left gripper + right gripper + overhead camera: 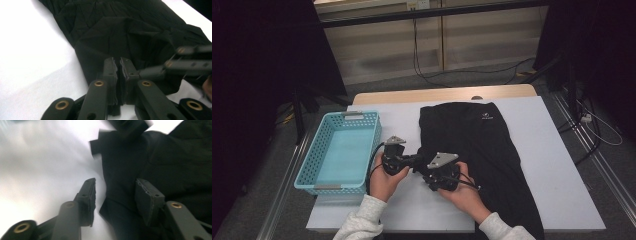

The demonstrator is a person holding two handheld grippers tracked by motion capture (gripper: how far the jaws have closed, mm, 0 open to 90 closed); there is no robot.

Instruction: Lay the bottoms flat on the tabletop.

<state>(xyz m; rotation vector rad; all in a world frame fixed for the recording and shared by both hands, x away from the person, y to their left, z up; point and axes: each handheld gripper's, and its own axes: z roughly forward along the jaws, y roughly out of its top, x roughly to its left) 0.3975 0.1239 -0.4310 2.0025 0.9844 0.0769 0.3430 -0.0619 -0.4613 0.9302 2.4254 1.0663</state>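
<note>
Left gripper [118, 65], jaws drawn together on a pinch of the black garment [130, 32] at its near left edge; the fabric runs away ahead of the pads and to their right. The pinch probably serves as an anchor, holding this edge while the other hand works. Right gripper [115, 192], just beside the left one in the high view, jaws standing apart with the garment's edge between them, pads not pressing; it appears set to take a second hold close to the first, likely to lift or fold the cloth. Beneath both lies the white table cover [557, 170], across which the garment spreads beyond and to the right of the grippers. Left of the left gripper stands a light-blue basket [307, 165], a likely destination.
</note>
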